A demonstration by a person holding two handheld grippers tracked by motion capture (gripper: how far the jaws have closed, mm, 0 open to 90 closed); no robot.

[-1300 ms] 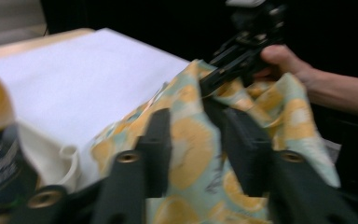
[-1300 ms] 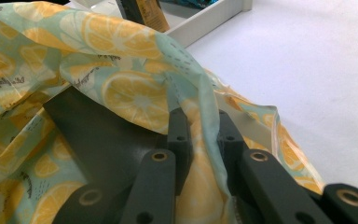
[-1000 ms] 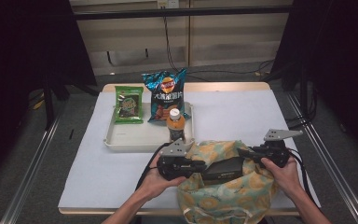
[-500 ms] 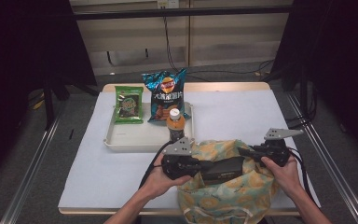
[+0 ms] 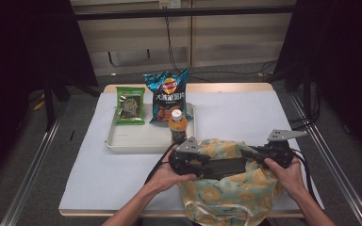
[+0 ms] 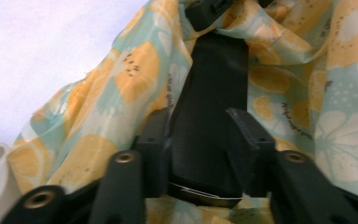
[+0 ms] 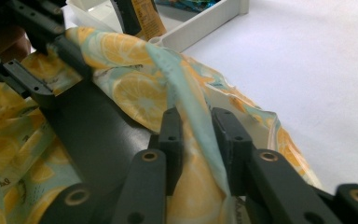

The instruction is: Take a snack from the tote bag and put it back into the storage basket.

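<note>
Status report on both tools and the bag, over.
Left tool jaws just opening, black box between them. Right tool pinching bag rim. Bottle and tray close behind bag.

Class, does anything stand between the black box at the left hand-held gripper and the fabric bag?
Nothing visible does. The black box sits at the open fabric bag, flanked by the left hand-held gripper, whose jaws have just been opening.

We see a blue-green bag (image 5: 226, 197) with orange slices, a black box (image 6: 209, 116), a white tray (image 5: 122, 141).
</note>
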